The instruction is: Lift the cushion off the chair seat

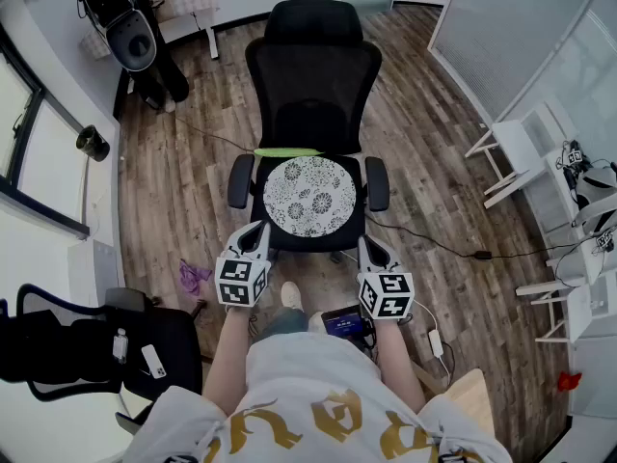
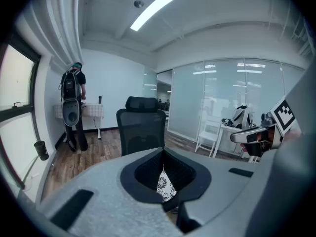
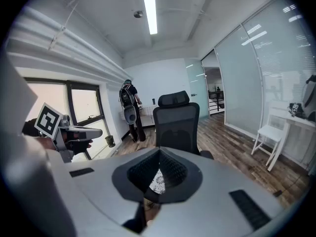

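A round white cushion with a dark floral print (image 1: 310, 196) lies flat on the seat of a black mesh office chair (image 1: 312, 75). My left gripper (image 1: 258, 231) hovers just short of the seat's front left corner, shut and empty. My right gripper (image 1: 370, 245) is level with it at the front right, also shut with nothing in it. In the left gripper view the closed jaws (image 2: 163, 157) leave only a sliver of the cushion (image 2: 165, 186) showing. The right gripper view shows the same, its gripper (image 3: 159, 154) shut over a sliver of cushion (image 3: 158, 180).
A thin green strip (image 1: 286, 151) lies behind the cushion. The chair's armrests (image 1: 239, 179) flank the seat. A person with a backpack (image 1: 145, 27) stands at the far left. Another black chair (image 1: 77, 345) is near left, white furniture (image 1: 521, 152) at right, and a cable (image 1: 443, 244) crosses the floor.
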`<state>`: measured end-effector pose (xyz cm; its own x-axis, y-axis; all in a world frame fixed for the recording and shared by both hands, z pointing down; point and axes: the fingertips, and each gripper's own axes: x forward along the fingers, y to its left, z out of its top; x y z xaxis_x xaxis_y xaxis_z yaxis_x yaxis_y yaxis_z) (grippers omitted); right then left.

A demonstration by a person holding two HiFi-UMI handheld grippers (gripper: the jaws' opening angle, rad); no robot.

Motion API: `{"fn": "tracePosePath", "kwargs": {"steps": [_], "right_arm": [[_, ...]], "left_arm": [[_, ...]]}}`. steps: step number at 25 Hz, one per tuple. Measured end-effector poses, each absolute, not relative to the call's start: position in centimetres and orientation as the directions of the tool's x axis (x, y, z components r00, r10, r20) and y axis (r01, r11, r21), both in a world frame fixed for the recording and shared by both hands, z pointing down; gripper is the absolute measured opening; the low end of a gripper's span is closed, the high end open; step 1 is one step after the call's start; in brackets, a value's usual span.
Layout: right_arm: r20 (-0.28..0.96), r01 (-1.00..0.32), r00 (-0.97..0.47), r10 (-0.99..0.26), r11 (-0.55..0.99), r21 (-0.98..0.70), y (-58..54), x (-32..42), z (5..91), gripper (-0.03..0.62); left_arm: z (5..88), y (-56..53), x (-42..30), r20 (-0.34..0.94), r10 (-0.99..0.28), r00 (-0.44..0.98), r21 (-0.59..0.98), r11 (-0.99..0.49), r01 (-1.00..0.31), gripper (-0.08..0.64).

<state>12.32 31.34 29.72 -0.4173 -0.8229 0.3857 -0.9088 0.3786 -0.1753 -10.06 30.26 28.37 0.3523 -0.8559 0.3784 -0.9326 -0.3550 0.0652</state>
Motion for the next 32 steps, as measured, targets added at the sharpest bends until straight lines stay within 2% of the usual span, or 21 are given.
{"fn": "tracePosePath", "kwargs": {"steps": [16,20,32], "right_arm": [[0.406,-0.919,-0.394,-0.824,0.359,-0.163,31.7,12.2,30.3,0.011],[0.376,-0.916,-0.401,-0.836,0.349,-0.200,31.6,12.6,30.2,0.011],[0.366,-0.910,-0.415,-0.833,0.387,-0.149,30.3,11.6,30.4,0.011]], "left_arm": [[28.8,32.2,-11.9,0.407,-0.856,0.319,0.055,-0.325,-0.944,0.009],[29.4,32.9,-12.2,0.426,-0.849,0.312,0.054,-0.321,-0.946,0.009],[30.2,31.3,-12.3,0.445,-0.835,0.322,0.061,-0.330,-0.942,0.009]]}}
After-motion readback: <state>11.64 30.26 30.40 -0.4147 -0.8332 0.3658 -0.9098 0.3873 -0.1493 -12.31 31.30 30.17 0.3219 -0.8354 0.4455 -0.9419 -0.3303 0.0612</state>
